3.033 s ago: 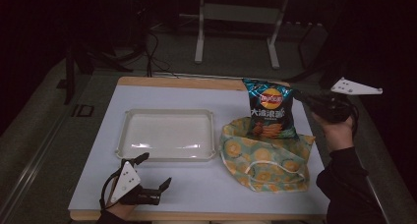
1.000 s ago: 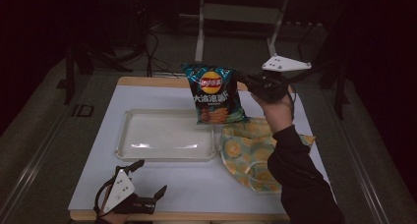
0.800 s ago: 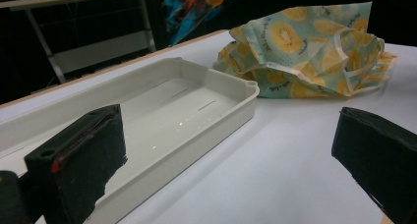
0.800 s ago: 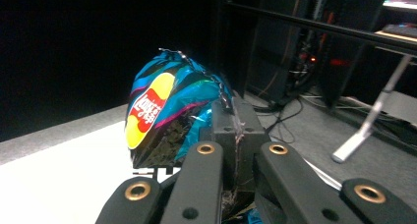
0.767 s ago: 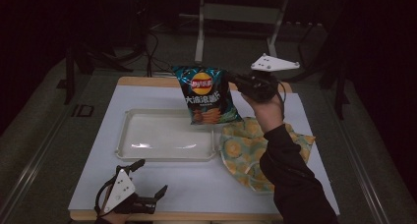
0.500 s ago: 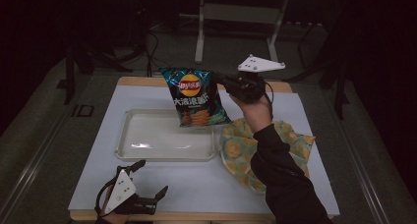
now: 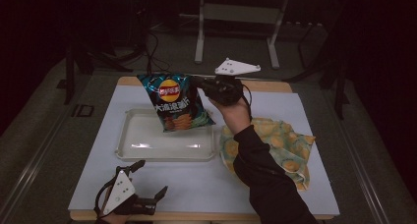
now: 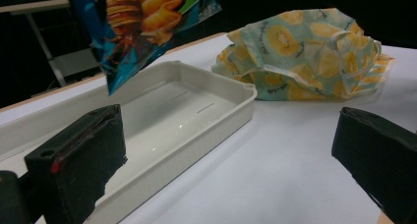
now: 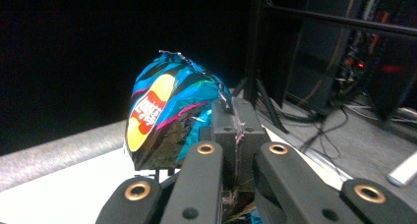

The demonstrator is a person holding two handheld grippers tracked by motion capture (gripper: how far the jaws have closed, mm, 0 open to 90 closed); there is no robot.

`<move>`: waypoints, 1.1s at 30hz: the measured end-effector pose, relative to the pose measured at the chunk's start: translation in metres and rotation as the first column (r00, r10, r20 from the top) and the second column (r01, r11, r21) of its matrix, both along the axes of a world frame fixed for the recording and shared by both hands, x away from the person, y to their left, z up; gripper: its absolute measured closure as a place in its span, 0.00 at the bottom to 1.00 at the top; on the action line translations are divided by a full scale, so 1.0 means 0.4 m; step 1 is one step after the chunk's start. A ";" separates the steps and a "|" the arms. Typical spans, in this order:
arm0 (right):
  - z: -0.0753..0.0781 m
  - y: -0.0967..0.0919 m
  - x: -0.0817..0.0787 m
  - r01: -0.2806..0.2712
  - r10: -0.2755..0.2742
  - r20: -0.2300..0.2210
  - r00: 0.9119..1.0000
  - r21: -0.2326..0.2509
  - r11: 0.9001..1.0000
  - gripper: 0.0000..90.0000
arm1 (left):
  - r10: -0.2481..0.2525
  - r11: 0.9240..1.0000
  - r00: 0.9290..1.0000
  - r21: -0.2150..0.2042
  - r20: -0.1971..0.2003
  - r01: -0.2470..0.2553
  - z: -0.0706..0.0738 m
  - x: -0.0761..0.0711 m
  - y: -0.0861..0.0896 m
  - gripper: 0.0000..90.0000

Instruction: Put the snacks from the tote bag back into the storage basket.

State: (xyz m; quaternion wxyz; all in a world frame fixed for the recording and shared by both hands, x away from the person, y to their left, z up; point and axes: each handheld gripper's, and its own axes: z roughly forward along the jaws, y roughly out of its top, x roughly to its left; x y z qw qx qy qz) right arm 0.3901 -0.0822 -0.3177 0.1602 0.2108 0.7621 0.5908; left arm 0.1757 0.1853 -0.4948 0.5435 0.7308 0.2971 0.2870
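The wide white-topped table [image 7: 206, 184] with its pale wooden edge takes up most of the floor in front of me; on it lies a shallow, rectangular white plastic tray [image 7: 129, 146], and just to its right a crumpled cloth bag printed with yellow fruit slices on pale green [image 7: 280, 140], the two close together, though I cannot tell if they touch; above the tray's far right part hangs a shiny blue crisp packet with a red-and-yellow logo [image 7: 176, 102], clear of the tray and tilted, its lower end nearer the cloth; the right gripper [image 7: 199, 82] pinches it by its crimped top edge (the seam sits squeezed between the black jaws); the left gripper [image 7: 150, 187] rests low at the table's near edge, jaws spread wide with nothing between them.
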 end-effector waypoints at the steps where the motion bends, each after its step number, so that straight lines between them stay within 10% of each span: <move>1: -0.001 0.008 -0.002 -0.012 0.012 -0.001 1.000 0.014 1.000 1.00 | 0.000 1.000 1.000 0.000 0.000 0.000 0.000 0.000 0.000 0.00; 11: -0.055 0.081 -0.011 -0.046 0.052 -0.054 0.997 0.104 0.993 1.00 | 0.017 1.000 1.000 -0.002 0.007 -0.017 0.003 0.000 0.004 0.00; 20: -0.143 0.128 -0.027 -0.068 0.076 -0.109 0.991 0.075 0.995 1.00 | 0.013 1.000 1.000 0.012 0.018 -0.013 0.004 -0.004 0.002 0.00; 33: -0.226 0.071 -0.030 -0.056 0.062 -0.170 0.983 0.038 0.998 1.00 | 0.014 1.000 1.000 0.019 0.017 -0.014 0.004 -0.003 0.001 0.00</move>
